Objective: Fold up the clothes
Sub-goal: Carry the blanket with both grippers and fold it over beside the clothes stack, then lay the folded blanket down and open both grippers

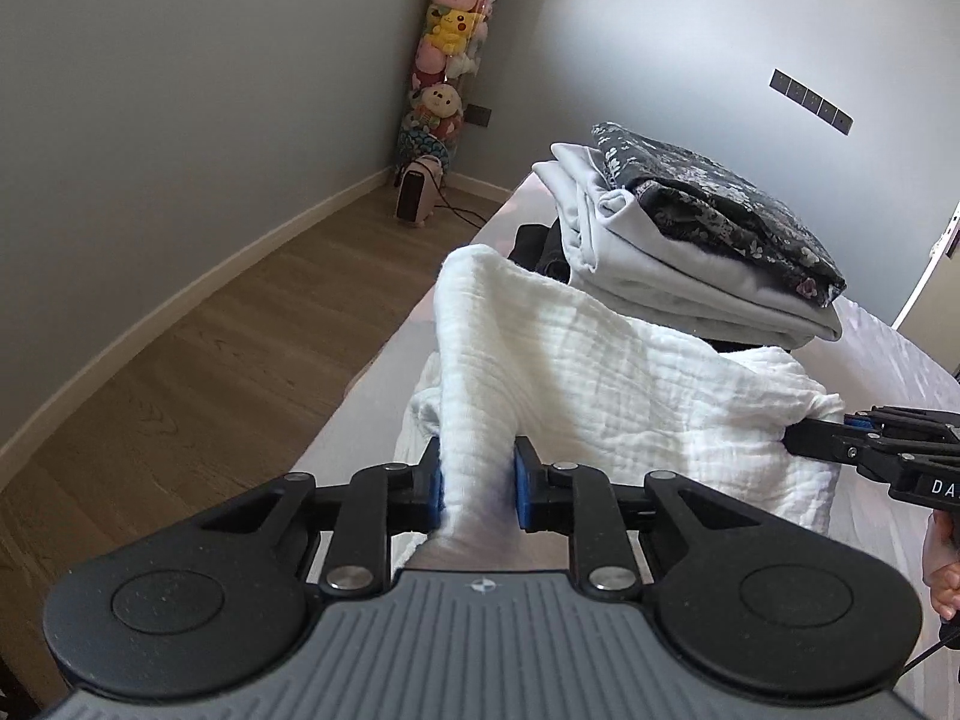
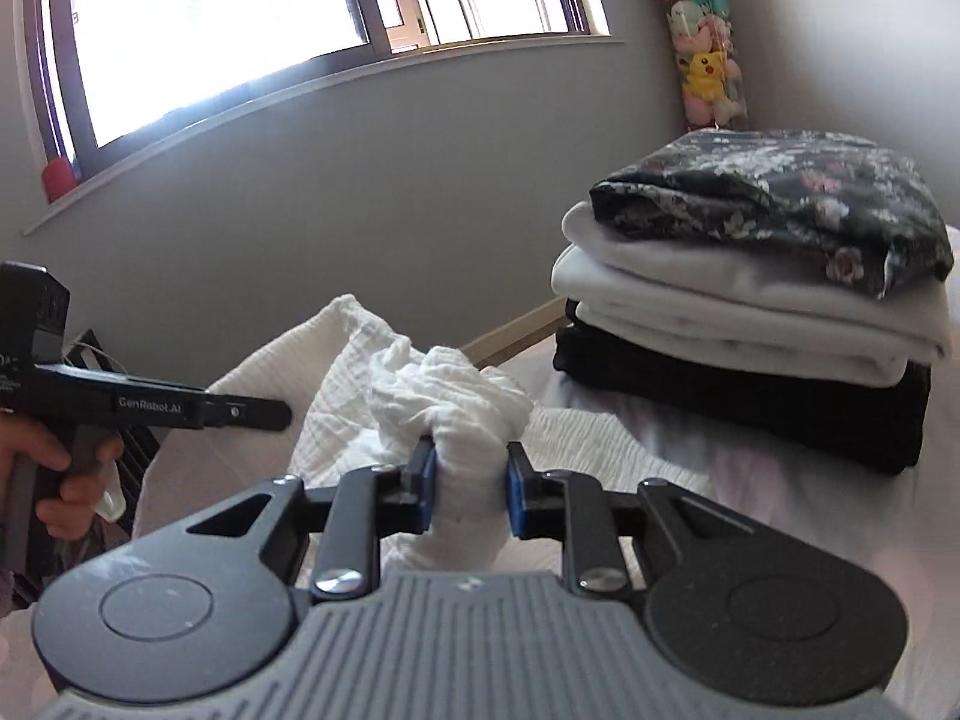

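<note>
Both grippers, left gripper point(image 1: 478, 483) and right gripper point(image 2: 467, 483), clamped on bunched white muslin cloth point(image 1: 600, 372), lifted above near bed point(image 1: 900, 510). Folded stack point(image 2: 750, 300) of 4 beyond. Mid-fold, probably: spreading corners apart, pulling fabric taut.

A white crinkled cloth point(image 1: 600, 372) (bunched, partly lifted) lies just before the folded stack point(image 1: 690, 240).

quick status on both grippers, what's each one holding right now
Left gripper: shut on the white crinkled muslin cloth.
Right gripper: shut on a bunched part of the same cloth.
</note>
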The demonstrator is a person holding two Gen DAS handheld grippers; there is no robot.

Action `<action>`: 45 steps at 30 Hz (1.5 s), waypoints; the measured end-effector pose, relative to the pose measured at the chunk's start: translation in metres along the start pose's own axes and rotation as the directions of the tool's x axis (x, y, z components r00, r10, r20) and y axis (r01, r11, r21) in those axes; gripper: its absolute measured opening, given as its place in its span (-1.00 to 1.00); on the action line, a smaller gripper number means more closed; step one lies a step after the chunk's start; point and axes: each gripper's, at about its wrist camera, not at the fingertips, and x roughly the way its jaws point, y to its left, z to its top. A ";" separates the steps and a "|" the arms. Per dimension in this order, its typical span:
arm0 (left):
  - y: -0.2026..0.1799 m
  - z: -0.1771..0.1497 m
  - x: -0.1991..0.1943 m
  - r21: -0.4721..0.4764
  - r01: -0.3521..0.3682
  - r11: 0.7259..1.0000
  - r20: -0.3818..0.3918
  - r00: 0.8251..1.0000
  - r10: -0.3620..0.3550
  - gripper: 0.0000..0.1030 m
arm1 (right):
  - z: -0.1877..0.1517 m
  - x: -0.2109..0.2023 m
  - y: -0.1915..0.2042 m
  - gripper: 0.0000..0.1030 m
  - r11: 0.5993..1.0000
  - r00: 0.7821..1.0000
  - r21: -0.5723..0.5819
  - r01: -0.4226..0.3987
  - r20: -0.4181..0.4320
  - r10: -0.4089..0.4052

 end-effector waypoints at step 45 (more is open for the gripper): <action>0.006 -0.067 0.014 0.105 -0.215 0.971 -0.056 0.974 0.222 -0.65 | -0.055 0.026 0.006 0.00 0.977 0.983 -0.190 0.098 -0.132 -0.125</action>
